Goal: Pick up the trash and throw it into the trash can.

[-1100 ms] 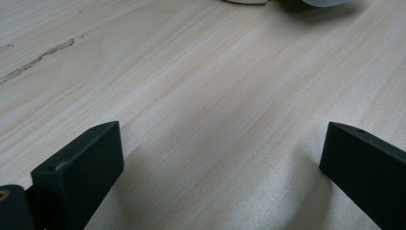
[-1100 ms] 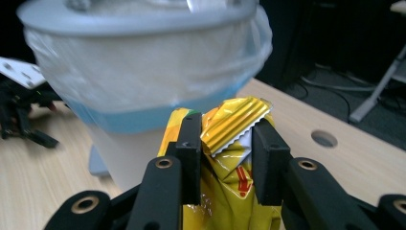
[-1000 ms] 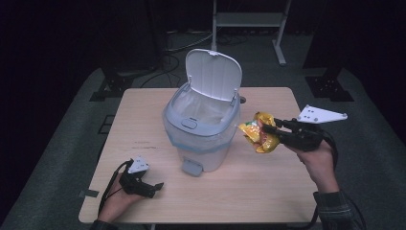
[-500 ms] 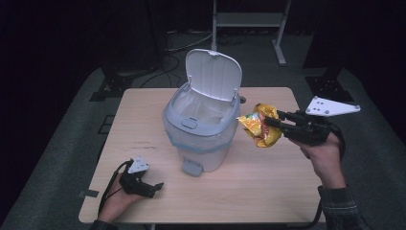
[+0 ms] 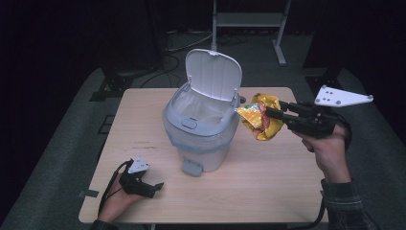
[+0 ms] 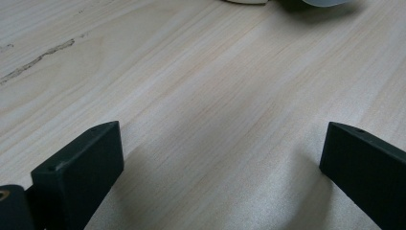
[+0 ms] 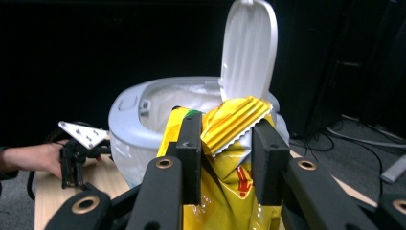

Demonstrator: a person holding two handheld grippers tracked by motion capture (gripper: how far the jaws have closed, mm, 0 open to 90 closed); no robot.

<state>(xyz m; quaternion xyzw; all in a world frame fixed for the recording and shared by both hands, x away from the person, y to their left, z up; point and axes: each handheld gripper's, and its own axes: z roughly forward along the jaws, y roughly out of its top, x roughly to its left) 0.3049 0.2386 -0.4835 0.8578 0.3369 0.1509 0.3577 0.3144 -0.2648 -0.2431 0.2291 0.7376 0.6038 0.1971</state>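
At the near left corner of the wooden table [image 5: 268, 191], the left gripper [image 5: 152, 188] lies low on the surface in the person's left hand [image 5: 115, 203]; the left gripper view shows its two black jaws standing wide apart with nothing but bare wood grain between them. At the middle of the table stands a pale grey pedal bin [image 5: 201, 132], its white lid [image 5: 213, 74] tipped up and back, a white liner [image 5: 198, 103] visible inside the rim and the foot pedal [image 5: 192, 167] facing the person. To the right of the bin, the right gripper [image 5: 268, 113] is held above the table in the right hand [image 5: 328, 148], pointing toward the bin. Its jaws are clamped on a crumpled yellow snack bag [image 5: 258, 120], gripped near the crimped top edge. The bag hangs clear of the table, just beside the bin's right rim and not over the opening.
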